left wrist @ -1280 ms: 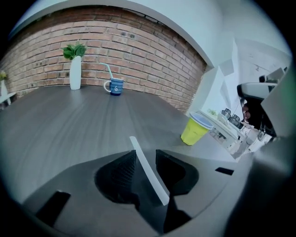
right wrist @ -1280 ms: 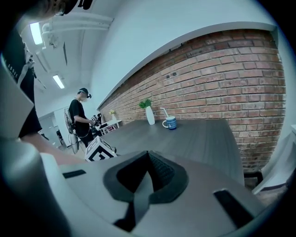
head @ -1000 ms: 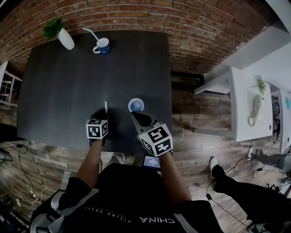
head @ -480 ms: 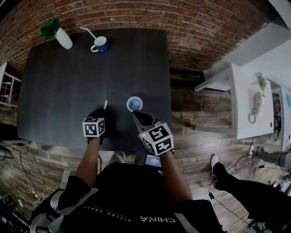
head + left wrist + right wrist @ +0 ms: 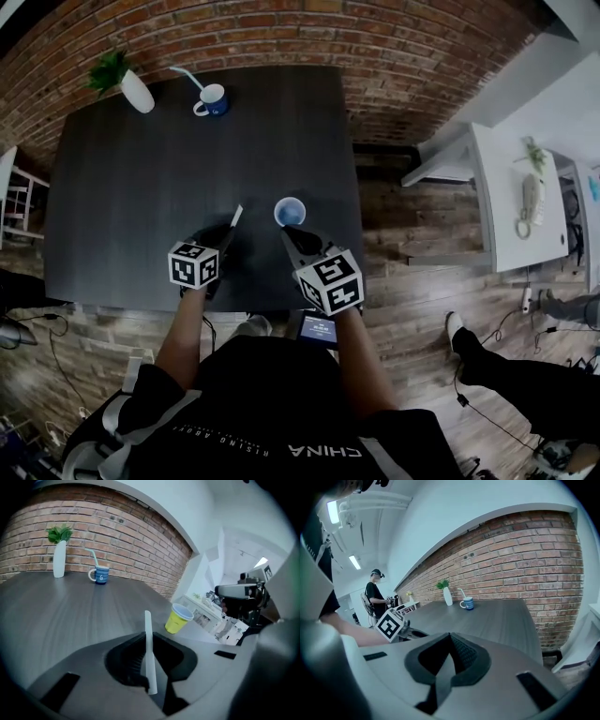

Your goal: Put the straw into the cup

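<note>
A white straw (image 5: 148, 648) stands between the pads of my left gripper (image 5: 148, 639), which has just closed and is shut on it. In the head view the straw (image 5: 235, 217) sticks out ahead of the left gripper (image 5: 220, 236), lifted off the dark table (image 5: 141, 187). The yellow paper cup (image 5: 178, 618) stands upright and open to the right of the straw; from above, the cup (image 5: 290, 212) shows a blue inside. My right gripper (image 5: 298, 236) sits just behind the cup, jaws shut and empty (image 5: 451, 639). The right gripper view does not show the cup.
A blue mug (image 5: 212, 98) with a bent straw and a white vase (image 5: 136, 89) with a green plant stand at the table's far left. The table's right edge is close to the cup. A white side table (image 5: 516, 206) stands to the right; another person's leg (image 5: 506, 375) is on the floor.
The straw, lying flat on the table a second ago, is now gripped and raised, its tip tilted toward the cup. The left gripper rose with it. The right gripper stayed put.
</note>
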